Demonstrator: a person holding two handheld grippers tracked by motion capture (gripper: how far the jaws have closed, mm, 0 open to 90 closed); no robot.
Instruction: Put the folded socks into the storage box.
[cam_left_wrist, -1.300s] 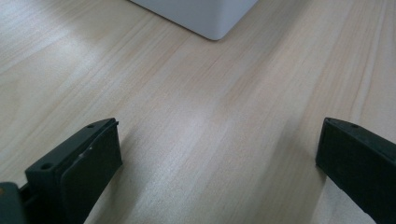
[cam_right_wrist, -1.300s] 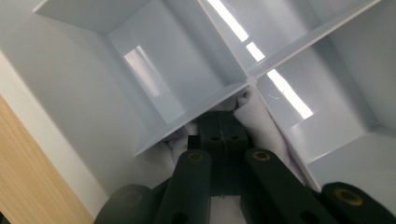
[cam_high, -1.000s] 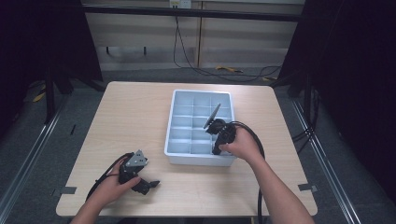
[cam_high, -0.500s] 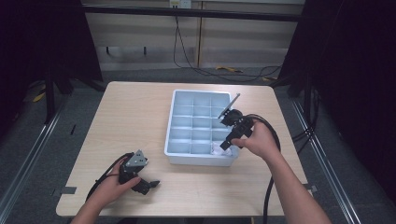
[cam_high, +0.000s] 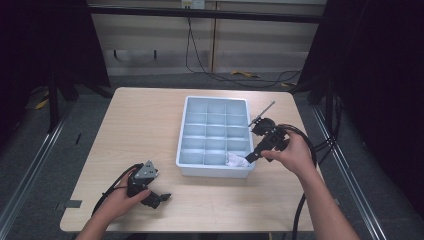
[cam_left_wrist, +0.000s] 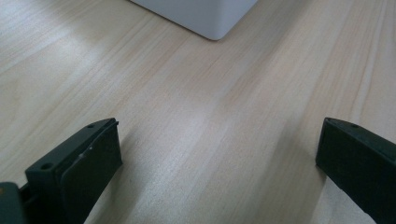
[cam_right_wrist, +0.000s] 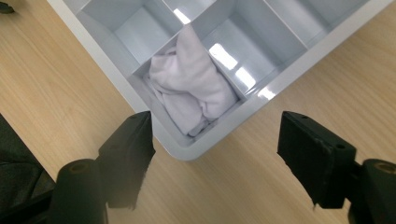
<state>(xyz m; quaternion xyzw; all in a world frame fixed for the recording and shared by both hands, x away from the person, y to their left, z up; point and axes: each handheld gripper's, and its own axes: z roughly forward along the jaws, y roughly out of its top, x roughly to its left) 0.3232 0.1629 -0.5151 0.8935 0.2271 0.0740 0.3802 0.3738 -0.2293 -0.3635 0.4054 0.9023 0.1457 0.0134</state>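
High view: right gripper (cam_high: 251, 157) poised over near right corner of tray (cam_high: 184, 131), jaws just opened, nothing between; white cloth (cam_high: 236, 161) bunched in that corner compartment. Left gripper (cam_high: 161, 197) rested on table (cam_high: 145, 125).

Left gripper view: jaws spread, empty.

Right gripper view: jaws wide above cloth (cam_right_wrist: 191, 88).

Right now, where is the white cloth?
The white cloth lies crumpled in the near right corner compartment of the divided tray, just below the open right tool.
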